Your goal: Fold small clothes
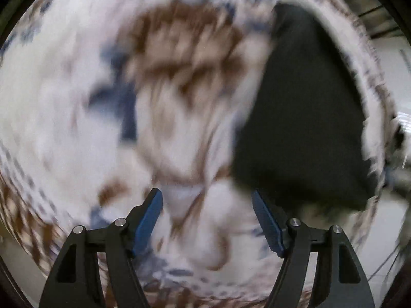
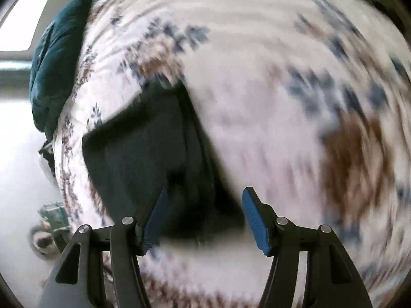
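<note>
No writing is showing. The left gripper [image 1: 207, 200] and right gripper [image 2: 204, 199] are both gaping, gripping nothing. The folded dark garment [image 1: 303, 118] is lying on the floral bedspread [image 1: 64, 89], at two o'clock in the left view; only the right view is showing a teal cushion [image 2: 57, 59] at ten o'clock.

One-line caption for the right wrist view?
Open right gripper above a dark garment lying on a floral bedspread, blurred.

A folded garment [image 2: 143, 154] lies on the bedspread [image 2: 257, 128], near its edge
</note>
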A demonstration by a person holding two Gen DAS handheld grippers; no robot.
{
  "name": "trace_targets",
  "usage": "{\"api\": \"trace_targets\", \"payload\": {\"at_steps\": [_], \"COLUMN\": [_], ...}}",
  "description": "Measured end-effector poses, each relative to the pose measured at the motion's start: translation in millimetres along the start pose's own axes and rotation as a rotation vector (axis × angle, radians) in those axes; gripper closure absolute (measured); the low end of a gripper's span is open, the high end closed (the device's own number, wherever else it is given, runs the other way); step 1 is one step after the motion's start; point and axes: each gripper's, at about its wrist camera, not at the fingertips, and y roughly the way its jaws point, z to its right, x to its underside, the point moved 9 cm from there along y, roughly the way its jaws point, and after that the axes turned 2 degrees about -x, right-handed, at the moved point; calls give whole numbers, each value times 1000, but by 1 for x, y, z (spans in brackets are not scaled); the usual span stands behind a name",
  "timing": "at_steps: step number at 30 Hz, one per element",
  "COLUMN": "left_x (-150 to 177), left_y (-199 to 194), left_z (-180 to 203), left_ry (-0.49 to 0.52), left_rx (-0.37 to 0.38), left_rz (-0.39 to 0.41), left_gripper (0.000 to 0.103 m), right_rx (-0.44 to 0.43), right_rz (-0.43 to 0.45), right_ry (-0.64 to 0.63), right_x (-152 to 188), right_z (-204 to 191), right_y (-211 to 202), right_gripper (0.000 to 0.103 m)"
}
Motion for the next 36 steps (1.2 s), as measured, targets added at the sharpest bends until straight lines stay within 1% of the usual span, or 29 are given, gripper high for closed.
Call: {"api": "trace_targets", "payload": {"at_steps": [1,2,3,4,5,6,7,8,9,11,15,17,18,20,21,22,23,24,25,26,27,28,29,31,34,35,36], "left_x": [5,7,6,4,3,1,-2,-2,-4,-4,-8,-8,-8,-6,-4,-1,0,2,3,4,4,4,4,-2,-10,-13,-16], "left_y": [10,16,18,21,24,28,32,37,41,47,57,58,57,47,40,32,24,13,6,-3,-9,-15,-18,-19,-11,-9,-7], "left_z": [-3,-5,-5,-4,-2,3,5,8,8,13,34,39,44,33,31,30,29,29,28,27,26,26,26,28,39,44,51], "left_ry": [-6,-5,-3,-7,-12,-15,-17,-19,-24,-31,-46,-56,-60,-64,-73,-93,-109,-129,-140,-150,-158,-168,-177,-195,-196,-197,-199], "left_rx": [-9,-16,-22,-13,6,29,18,3,-27,-78,-152,-147,-141,-124,-112,-93,-72,-48,-42,-40,-34,-35,-33,-1,7,6,14], "left_rz": [-7,5,26,31,32,31,29,26,21,21,21,15,12,5,-4,-10,-5,8,18,31,44,52,56,60,55,54,55], "left_gripper": [33,33,29,17,11,0,0,0,0,0,0,0,0,0,0,0,0,0,0,0,0,0,0,0,0,0,0], "right_rx": [4,9,7,-1,2,-10,-28,-44,-56,-47,-55,-35,-21,31,49,48,36,24,7,-19,-32,-41,-48,-67,-69,-80,-72], "right_rz": [3,12,15,-1,-21,-45,-63,-86,-88,-74,41,78,78,46,4,-27,-49,-46,-43,-47,-56,-72,-105,-152,-217,-226,-220], "right_ry": [-27,-68,-94,-120,-140,-150,-151,-150,-151,-154,-166,-176,-180,-194,-194,-181,-154,-143,-137,-123,-110,-97,-75,-36,43,63,66], "right_x": [-18,-42,-57,-72,-90,-99,-108,-112,-116,-120,-134,-145,-148,-151,-149,-147,-143,-139,-133,-118,-106,-93,-70,-38,-3,8,13], "right_z": [-7,-14,-20,-28,-36,-40,-47,-50,-53,-57,-73,-78,-78,-75,-71,-67,-61,-58,-54,-47,-41,-36,-26,-14,1,5,7], "right_y": [11,28,39,57,79,92,104,114,120,119,87,80,82,94,102,104,100,94,85,71,62,55,48,43,52,58,61], "right_gripper": [40,40,40,40,40,40,41,57,93,95,96,96,96,95,93,90,84,75,70,61,56,56,56,56,56,58,91]}}
